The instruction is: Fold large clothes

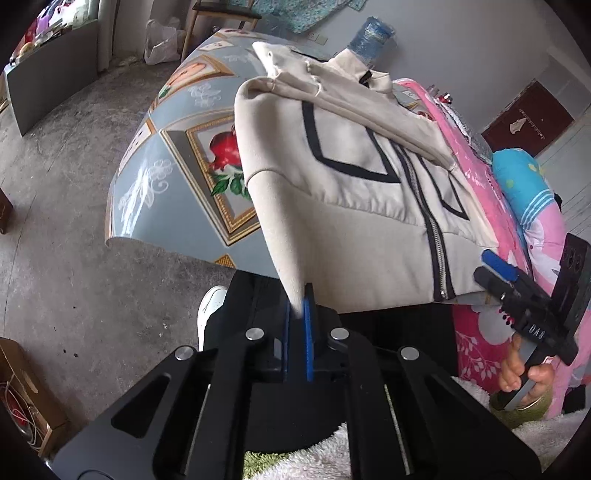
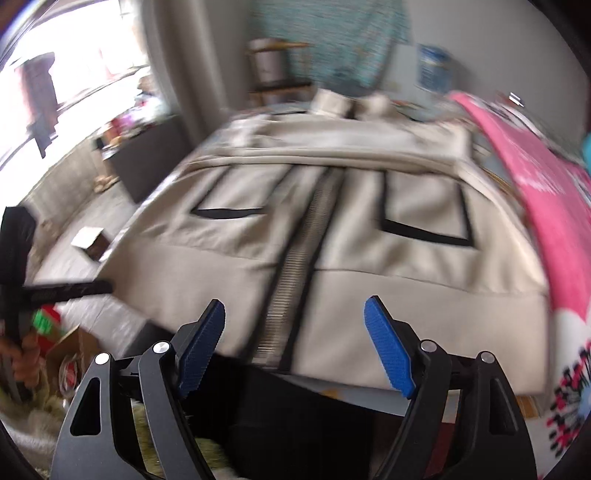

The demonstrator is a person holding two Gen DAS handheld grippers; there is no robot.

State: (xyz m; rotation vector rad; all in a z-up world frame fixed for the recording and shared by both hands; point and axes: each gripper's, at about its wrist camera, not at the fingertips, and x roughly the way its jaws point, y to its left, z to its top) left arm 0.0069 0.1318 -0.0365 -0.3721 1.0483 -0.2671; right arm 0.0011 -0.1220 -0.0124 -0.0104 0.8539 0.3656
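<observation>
A cream zip-up jacket (image 1: 351, 192) with black-edged pockets lies front up on the table, its sleeves folded across the chest. My left gripper (image 1: 299, 295) is shut on the jacket's lower left hem corner, and the cloth rises from the blue pads in a taut fold. In the right wrist view, which is blurred, the jacket (image 2: 236, 236) fills the middle. My right gripper (image 2: 295, 332) is open just above the hem beside the zipper (image 2: 299, 266), with nothing between its fingers. It also shows at the jacket's lower right corner as the right gripper (image 1: 498, 269) in a hand.
The table (image 1: 177, 155) has a grey-blue cloth printed with framed fruit. A pink blanket (image 1: 491, 206) and blue cushion (image 1: 517, 173) lie along the jacket's right side. A cardboard box (image 1: 26, 391) stands on the concrete floor at the left, and a chair (image 1: 221, 22) behind the table.
</observation>
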